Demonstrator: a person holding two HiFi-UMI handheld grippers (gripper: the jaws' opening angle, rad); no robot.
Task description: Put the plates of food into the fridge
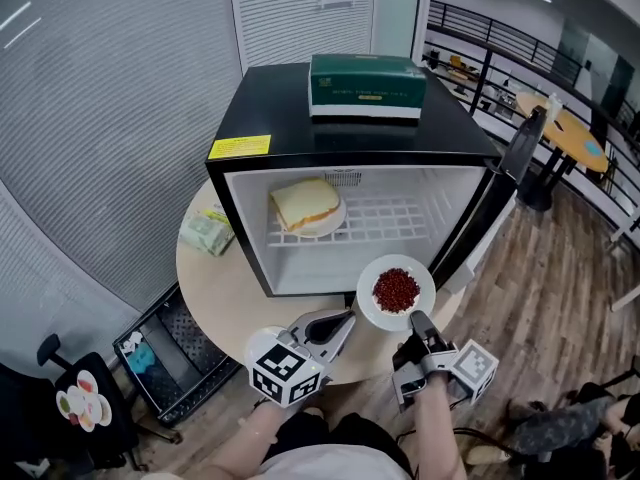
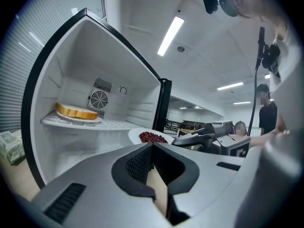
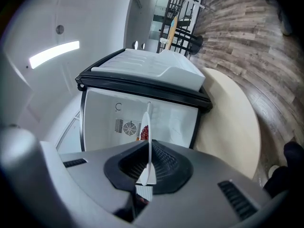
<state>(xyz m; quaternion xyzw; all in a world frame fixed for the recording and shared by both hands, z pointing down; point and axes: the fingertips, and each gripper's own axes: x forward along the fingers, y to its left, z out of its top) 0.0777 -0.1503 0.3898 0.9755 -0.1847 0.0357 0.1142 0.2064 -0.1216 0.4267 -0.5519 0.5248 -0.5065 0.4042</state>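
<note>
The right gripper [image 1: 418, 320] is clamped on the near rim of the plate of red beans [image 1: 421, 274]. In the right gripper view that plate [image 3: 148, 127] stands edge-on between the closed jaws. It hangs in the air just in front of the fridge [image 1: 300, 108], at the right side of its open mouth and close to the open door [image 1: 480, 218].

The left gripper [image 1: 347, 320] has its jaws together and holds nothing. It sits just left of the plate, also in front of the fridge and above the table [image 1: 215, 278].

Inside the fridge, the left part of the shelf [image 1: 390, 218] is taken by the plate with a sandwich [image 1: 338, 220], and the right part is bare. That bare part lies straight ahead of the right gripper. The coming move is probably a level push forward into the fridge, keeping right of the sandwich plate.
</note>
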